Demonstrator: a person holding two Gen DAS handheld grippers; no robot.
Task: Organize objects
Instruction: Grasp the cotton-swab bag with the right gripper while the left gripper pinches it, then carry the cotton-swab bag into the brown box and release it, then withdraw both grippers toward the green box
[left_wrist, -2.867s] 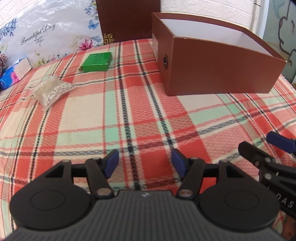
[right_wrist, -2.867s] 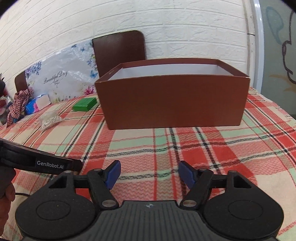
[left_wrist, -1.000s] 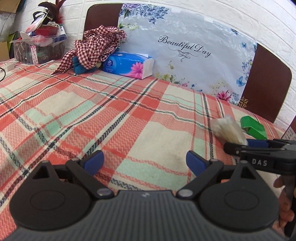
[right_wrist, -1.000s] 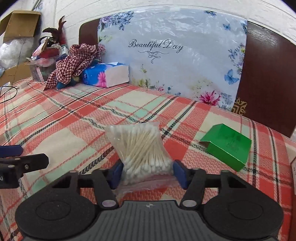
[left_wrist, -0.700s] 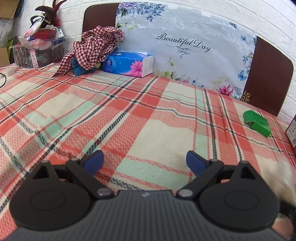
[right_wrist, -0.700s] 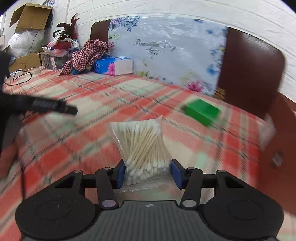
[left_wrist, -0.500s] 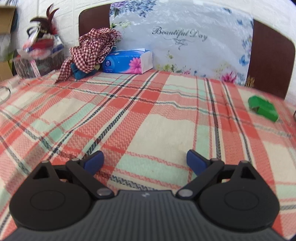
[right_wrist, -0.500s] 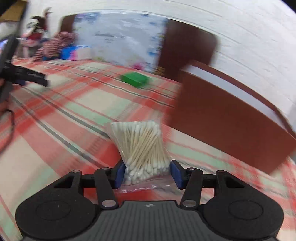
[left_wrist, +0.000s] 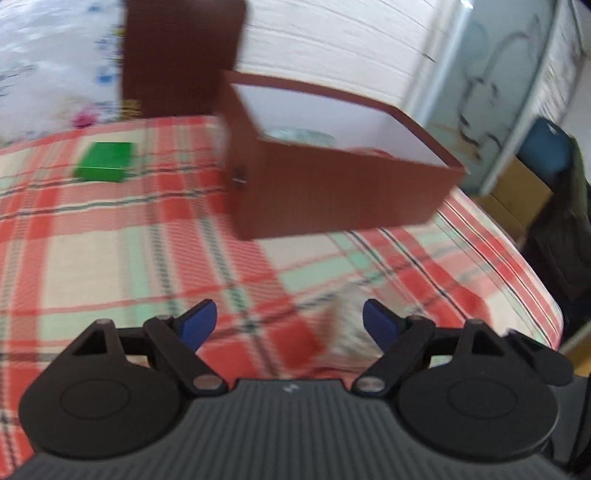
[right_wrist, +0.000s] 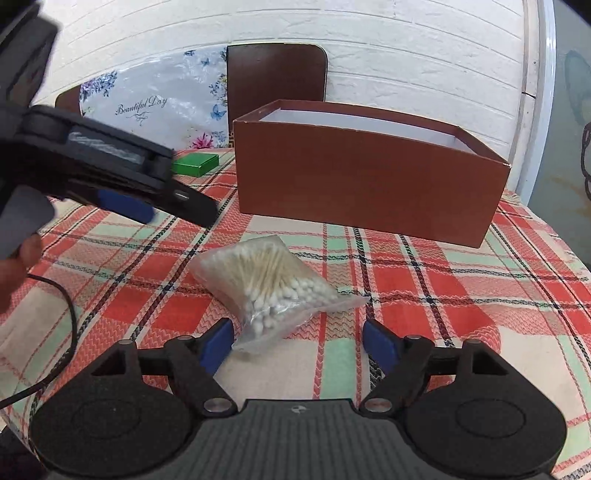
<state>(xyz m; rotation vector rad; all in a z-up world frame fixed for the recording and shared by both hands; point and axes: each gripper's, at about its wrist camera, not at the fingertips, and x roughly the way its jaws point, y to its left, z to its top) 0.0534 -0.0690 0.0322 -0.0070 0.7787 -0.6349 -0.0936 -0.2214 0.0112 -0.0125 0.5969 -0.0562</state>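
Note:
A clear bag of cotton swabs (right_wrist: 273, 280) lies on the plaid tablecloth just ahead of my right gripper (right_wrist: 301, 341), which is open and apart from it. A brown open box (right_wrist: 365, 177) stands behind the bag; in the left wrist view (left_wrist: 332, 188) blurred items show inside it. A green box (right_wrist: 194, 163) lies left of the brown box, also in the left wrist view (left_wrist: 105, 166). My left gripper (left_wrist: 290, 325) is open and empty; it shows in the right wrist view (right_wrist: 122, 199) at the left. The left wrist view is blurred.
A brown chair back (right_wrist: 277, 77) and a floral plastic bag (right_wrist: 147, 107) stand behind the table by the white brick wall. The table's right edge (left_wrist: 532, 280) drops off, with dark items beyond. A black cable (right_wrist: 55, 332) trails at the left.
My right gripper carried the swab bag toward the brown box, opened and let it drop on the cloth. My left gripper swung right and now faces the box.

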